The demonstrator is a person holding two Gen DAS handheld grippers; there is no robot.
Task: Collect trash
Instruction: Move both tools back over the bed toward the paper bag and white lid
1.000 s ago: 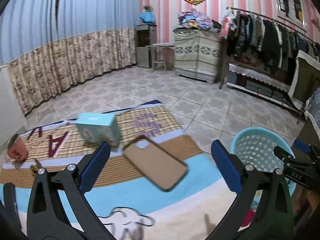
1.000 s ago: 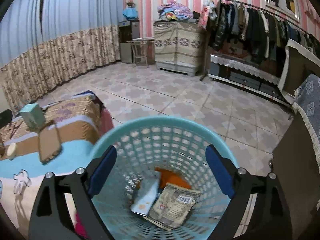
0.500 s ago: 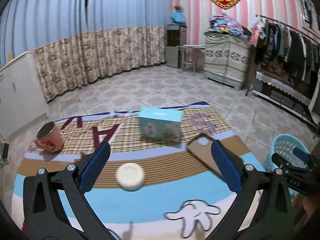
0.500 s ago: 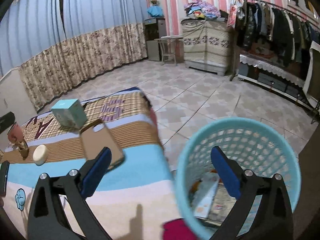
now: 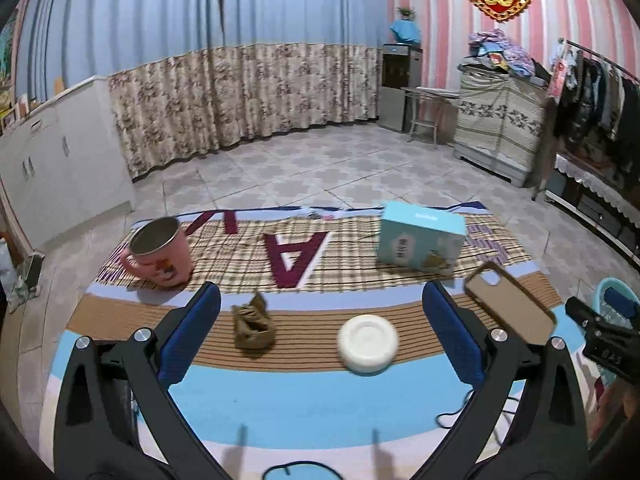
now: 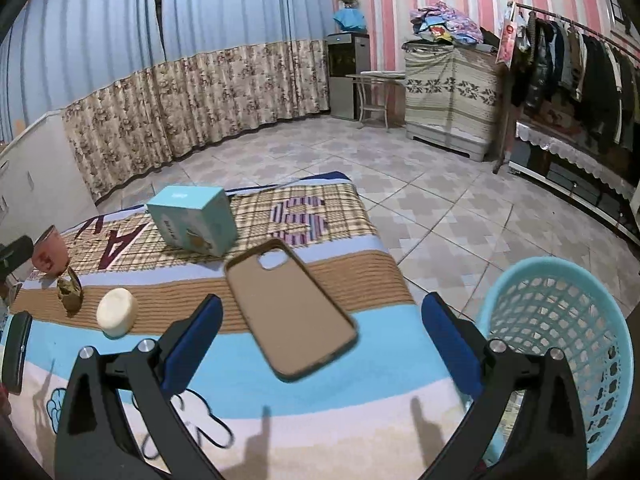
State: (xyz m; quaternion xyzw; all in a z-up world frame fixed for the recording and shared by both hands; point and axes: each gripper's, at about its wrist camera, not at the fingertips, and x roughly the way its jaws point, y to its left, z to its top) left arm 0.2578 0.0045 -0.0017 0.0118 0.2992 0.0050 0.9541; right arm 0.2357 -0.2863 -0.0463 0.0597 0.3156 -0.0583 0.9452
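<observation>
Crumpled wrapper [image 5: 253, 325] upright on mat [image 5: 304, 408], twisted tip probably up.

Bare cloth separates the crumpled wrapper [image 5: 253, 326] from the white puck [image 5: 368, 343] (mug [image 5: 159, 253] well behind).

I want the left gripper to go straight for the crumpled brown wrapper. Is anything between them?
Nothing visible. The left gripper is open, and the crumpled brown wrapper lies on the blanket between its fingers' line, the white round lid beside it.

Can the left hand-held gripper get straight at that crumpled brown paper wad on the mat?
Probably yes. The left hand-held gripper is open, and the crumpled brown paper wad lies between its fingers' line of approach with nothing over it; the round white lid sits apart to the right.
</observation>
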